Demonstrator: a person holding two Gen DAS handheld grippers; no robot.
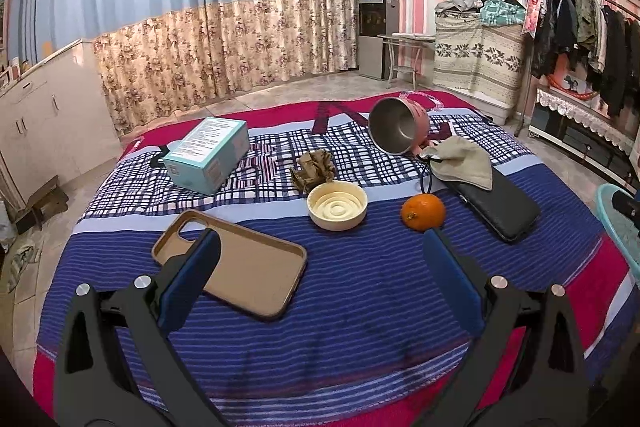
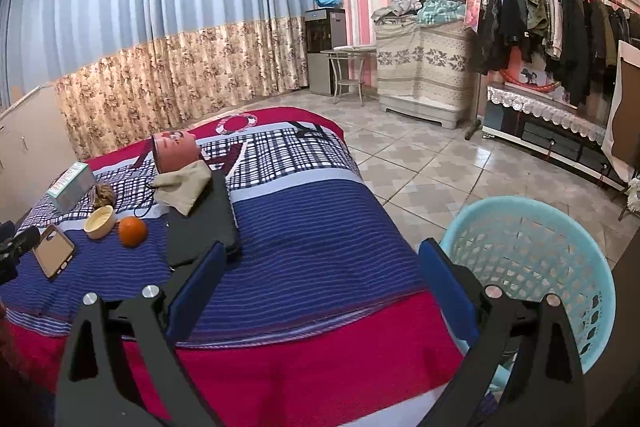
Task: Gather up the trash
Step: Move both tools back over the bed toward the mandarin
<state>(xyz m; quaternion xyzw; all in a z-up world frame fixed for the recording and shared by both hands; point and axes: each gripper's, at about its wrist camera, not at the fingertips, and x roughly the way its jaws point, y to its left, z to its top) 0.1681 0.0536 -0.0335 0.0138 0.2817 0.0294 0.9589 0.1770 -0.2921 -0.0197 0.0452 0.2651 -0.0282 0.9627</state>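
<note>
A crumpled brown paper wad (image 1: 313, 169) lies mid-table, just behind a cream ribbed bowl (image 1: 337, 205); in the right wrist view the wad (image 2: 105, 194) shows far left. My left gripper (image 1: 320, 251) hovers open over the blue striped cloth. Its left finger overlaps the tan phone case (image 1: 236, 263), and its right fingertip is just below the orange (image 1: 423, 211). My right gripper (image 2: 323, 255) is open and empty above the table's near right edge. Beside it, a light blue plastic basket (image 2: 520, 205) stands on the floor.
A teal box (image 1: 208, 155), a tipped pink steel cup (image 1: 396, 127), a beige pouch (image 1: 460, 161) and a black wallet (image 1: 500, 207) also lie on the table. Tiled floor (image 2: 420, 167) surrounds it, with a clothes rack (image 2: 560, 19) at right.
</note>
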